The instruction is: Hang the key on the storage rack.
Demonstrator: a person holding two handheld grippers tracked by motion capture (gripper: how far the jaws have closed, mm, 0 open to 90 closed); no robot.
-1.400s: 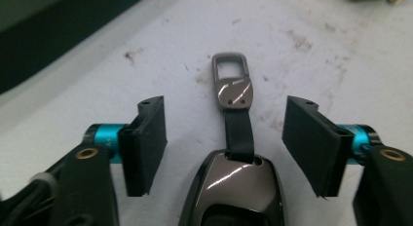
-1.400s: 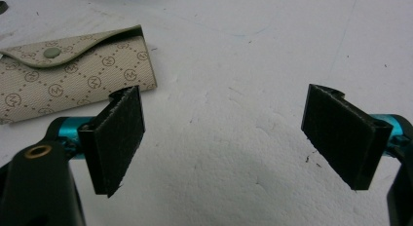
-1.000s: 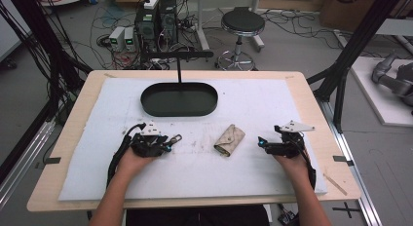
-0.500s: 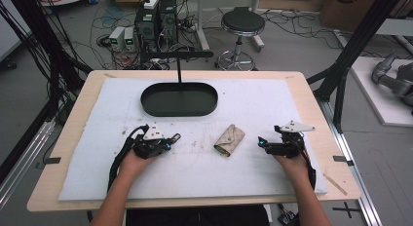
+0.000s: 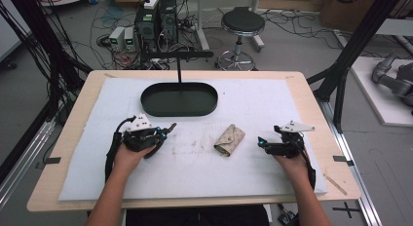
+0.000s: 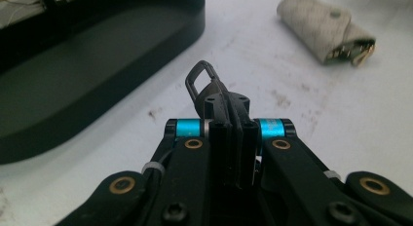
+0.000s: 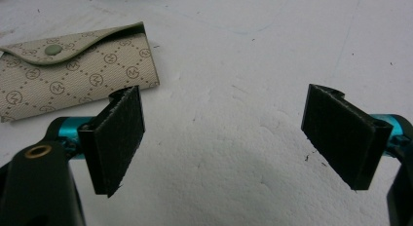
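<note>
High view had the person's two hands coming in from the bottom edge, one pair of tongs in each, over a table [image 5: 311, 89] covered by a white, slightly stained mat [image 5: 253, 177]. The left tongs [image 5: 168, 128] were clamped on a small dark metal clip [image 6: 202, 82] with a loop on its end; the jaws had just been closing, and in the left gripper view they were pressed together around it with the loop poking out past the tips, lifted a bit off the mat. The right tongs [image 5: 260, 141] were gaping wide with nothing between the pads, just bare mat showing in the right gripper view. A beige patterned key pouch [image 5: 230, 140], flap snapped down, lay flat on the mat between the two hands, nearer the right tongs but not touching them. A black oval tray [image 5: 146, 97] sat farther back toward the middle of the table, well clear of the pouch, with a thin black stand [image 5: 179, 65] rising behind it.
</note>
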